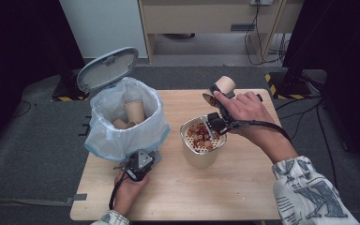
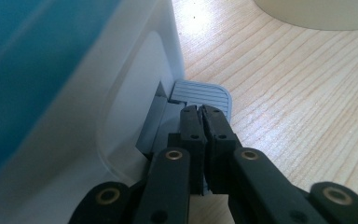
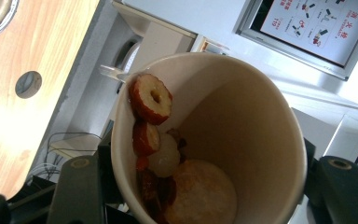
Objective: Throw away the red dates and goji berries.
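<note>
While closed left fingers (image 2: 202, 111) press the pedal (image 2: 200, 93), right fingers (image 3: 191, 186) clamp the paper cup (image 3: 242, 140)

Both grippers were black. The left gripper (image 1: 146, 161) had a grey three-cornered plate on top and a black cable trailing down by the hand. Its jaws had round brass-coloured screws. The right gripper (image 1: 214, 93) also had a black cable. The person wore white sleeves (image 1: 309, 194) with dark blue-grey patterns.
</note>
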{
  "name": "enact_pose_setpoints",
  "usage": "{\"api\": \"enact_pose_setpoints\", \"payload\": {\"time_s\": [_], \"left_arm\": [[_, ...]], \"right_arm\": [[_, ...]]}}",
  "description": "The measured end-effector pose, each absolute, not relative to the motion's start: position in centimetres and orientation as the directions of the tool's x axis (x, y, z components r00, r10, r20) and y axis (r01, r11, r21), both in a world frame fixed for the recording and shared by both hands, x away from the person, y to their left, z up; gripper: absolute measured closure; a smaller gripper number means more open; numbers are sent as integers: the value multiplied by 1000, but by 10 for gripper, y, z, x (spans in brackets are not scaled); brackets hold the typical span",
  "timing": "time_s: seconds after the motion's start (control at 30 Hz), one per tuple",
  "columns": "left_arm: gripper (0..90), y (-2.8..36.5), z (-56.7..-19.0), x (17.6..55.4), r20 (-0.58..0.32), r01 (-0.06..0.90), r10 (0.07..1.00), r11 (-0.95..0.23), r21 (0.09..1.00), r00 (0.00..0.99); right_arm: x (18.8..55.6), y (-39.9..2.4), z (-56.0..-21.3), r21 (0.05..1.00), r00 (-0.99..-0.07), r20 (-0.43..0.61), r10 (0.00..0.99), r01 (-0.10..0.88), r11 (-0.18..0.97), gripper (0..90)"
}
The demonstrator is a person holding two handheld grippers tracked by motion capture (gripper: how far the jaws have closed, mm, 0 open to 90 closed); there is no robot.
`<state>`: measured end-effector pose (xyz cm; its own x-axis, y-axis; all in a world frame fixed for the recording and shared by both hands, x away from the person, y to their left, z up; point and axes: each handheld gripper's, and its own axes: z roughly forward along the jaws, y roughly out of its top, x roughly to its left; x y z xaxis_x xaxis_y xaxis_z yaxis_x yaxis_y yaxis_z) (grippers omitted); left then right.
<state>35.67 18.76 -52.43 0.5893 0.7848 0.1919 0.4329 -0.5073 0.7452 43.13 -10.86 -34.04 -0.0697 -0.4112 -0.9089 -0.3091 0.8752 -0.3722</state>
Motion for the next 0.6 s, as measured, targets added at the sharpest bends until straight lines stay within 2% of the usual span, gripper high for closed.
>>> {"api": "enact_pose_setpoints", "payload": {"time_s": [0.6], "left_arm": [[868, 187, -525, 357, 192, 433, 786, -506, 746, 588]], "right_arm": [[429, -106, -327, -412, -26, -898, -440, -303, 859, 375]]}}
